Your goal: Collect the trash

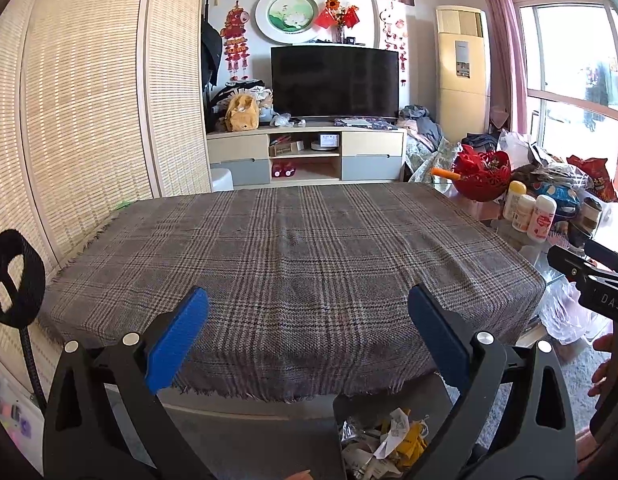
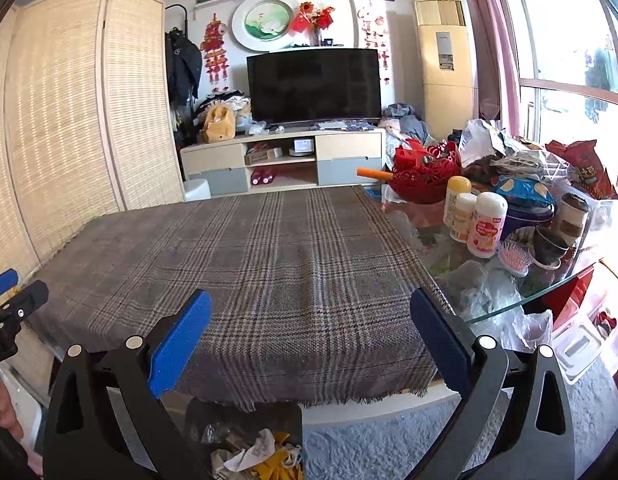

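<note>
A black bin (image 1: pixel 337 420) stands on the floor below the table's near edge, holding crumpled paper and yellow wrappers (image 1: pixel 393 440). It also shows in the right wrist view (image 2: pixel 245 420) with the same trash (image 2: pixel 265 460). The plaid cloth (image 1: pixel 293 264) on the table carries nothing. My left gripper (image 1: pixel 308 308) is open and empty, above the table's near edge. My right gripper (image 2: pixel 311 312) is open and empty, beside it to the right; its body shows in the left wrist view (image 1: pixel 589 280).
The glass table end (image 2: pixel 509 304) at right holds bottles (image 2: pixel 485 224), a red basket (image 2: pixel 425 176), snack bags (image 2: pixel 521 196), cups (image 2: pixel 549 244) and a pink brush (image 2: pixel 515 260). Plastic bags (image 2: pixel 521 324) hang below it. A folding screen (image 1: pixel 89 120) stands left; a TV stand (image 1: pixel 305 152) is beyond.
</note>
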The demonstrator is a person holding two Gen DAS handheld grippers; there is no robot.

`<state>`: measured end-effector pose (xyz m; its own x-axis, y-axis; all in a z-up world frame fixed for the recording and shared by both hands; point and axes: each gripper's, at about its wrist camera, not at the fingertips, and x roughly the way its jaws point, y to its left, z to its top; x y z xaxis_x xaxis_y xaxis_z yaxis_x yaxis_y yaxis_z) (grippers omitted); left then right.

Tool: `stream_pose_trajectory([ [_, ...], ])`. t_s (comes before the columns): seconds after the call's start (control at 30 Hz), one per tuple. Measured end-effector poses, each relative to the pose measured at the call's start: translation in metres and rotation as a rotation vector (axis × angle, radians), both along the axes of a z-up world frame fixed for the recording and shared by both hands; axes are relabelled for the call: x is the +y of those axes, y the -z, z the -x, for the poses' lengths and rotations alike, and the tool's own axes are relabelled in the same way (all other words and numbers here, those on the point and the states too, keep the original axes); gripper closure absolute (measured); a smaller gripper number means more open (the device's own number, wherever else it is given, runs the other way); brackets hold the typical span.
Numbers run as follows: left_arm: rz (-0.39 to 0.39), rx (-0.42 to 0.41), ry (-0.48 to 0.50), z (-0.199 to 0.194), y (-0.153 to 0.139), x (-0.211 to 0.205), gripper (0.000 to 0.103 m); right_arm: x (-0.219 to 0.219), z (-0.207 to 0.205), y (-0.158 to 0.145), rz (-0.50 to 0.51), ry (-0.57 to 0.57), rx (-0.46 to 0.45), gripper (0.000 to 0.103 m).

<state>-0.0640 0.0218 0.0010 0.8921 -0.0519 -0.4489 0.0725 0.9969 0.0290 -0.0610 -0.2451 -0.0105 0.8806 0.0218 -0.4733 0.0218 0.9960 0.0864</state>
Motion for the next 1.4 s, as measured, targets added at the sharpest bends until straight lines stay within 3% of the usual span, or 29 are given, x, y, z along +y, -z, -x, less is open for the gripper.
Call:
stream_pose_trajectory([
  [0.37, 0.021, -0.005, -0.016, -0.006, -0.002, 0.006, 0.008, 0.017, 0.004, -0.002, 0.01, -0.054, -0.016, 0.003],
  [1.4, 0.023, 0.012, -0.014, -0.005, -0.001, 0.009, 0.008, 0.012, -0.001, 0.001, 0.003, -0.017, 0.002, 0.003],
])
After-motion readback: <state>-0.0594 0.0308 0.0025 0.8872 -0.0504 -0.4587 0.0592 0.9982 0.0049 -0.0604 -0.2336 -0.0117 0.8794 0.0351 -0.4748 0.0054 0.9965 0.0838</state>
